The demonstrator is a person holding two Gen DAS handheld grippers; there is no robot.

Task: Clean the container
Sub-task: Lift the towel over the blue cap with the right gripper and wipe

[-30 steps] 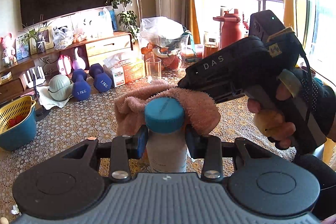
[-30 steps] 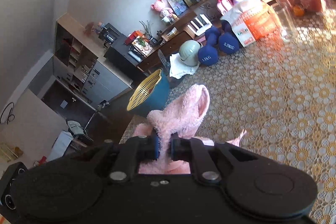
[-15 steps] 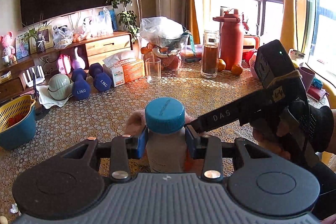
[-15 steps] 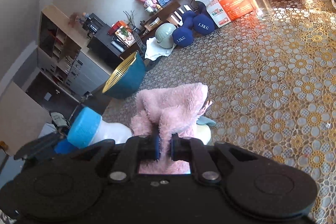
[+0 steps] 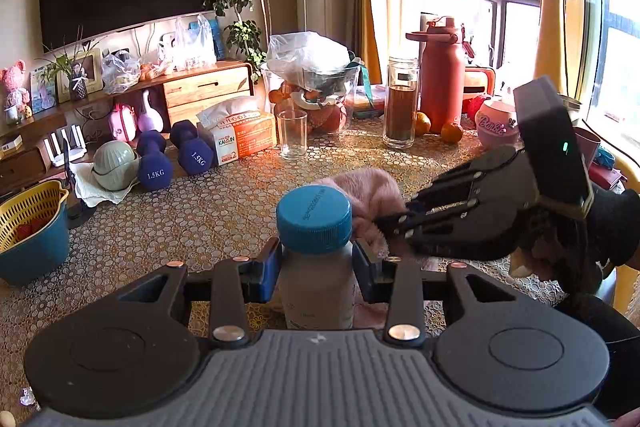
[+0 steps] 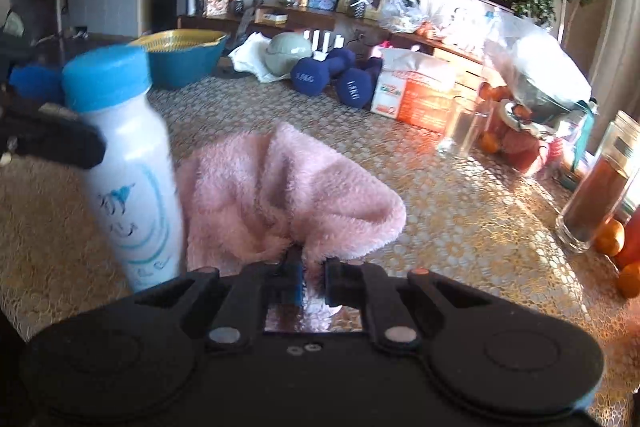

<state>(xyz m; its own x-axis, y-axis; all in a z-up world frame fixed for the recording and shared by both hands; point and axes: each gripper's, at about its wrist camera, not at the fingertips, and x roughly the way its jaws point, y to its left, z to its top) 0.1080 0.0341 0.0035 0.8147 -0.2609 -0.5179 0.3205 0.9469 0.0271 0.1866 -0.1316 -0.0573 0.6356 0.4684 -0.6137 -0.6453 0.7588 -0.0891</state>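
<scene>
A white bottle with a blue cap (image 5: 314, 251) stands upright between the fingers of my left gripper (image 5: 316, 267), which is shut on its body just under the cap. The same bottle (image 6: 128, 171) shows at the left of the right wrist view, with a left finger (image 6: 52, 143) across it. My right gripper (image 6: 310, 281) is shut on a fluffy pink cloth (image 6: 288, 195), which rests bunched on the table right beside the bottle. In the left wrist view the right gripper (image 5: 384, 223) comes in from the right, its tips at the pink cloth (image 5: 368, 195) behind the cap.
The patterned table (image 5: 200, 211) carries an empty glass (image 5: 292, 139), a jar of brown liquid (image 5: 400, 103), a red flask (image 5: 442, 75), a tissue box (image 5: 240, 139), two blue dumbbells (image 5: 176, 157) and a blue basket with yellow liner (image 5: 32, 231) at the left edge.
The right gripper swung down and round from above the bottle to its right side. The pink cloth came off the cap and now lies low beside the bottle. The left gripper held still.
</scene>
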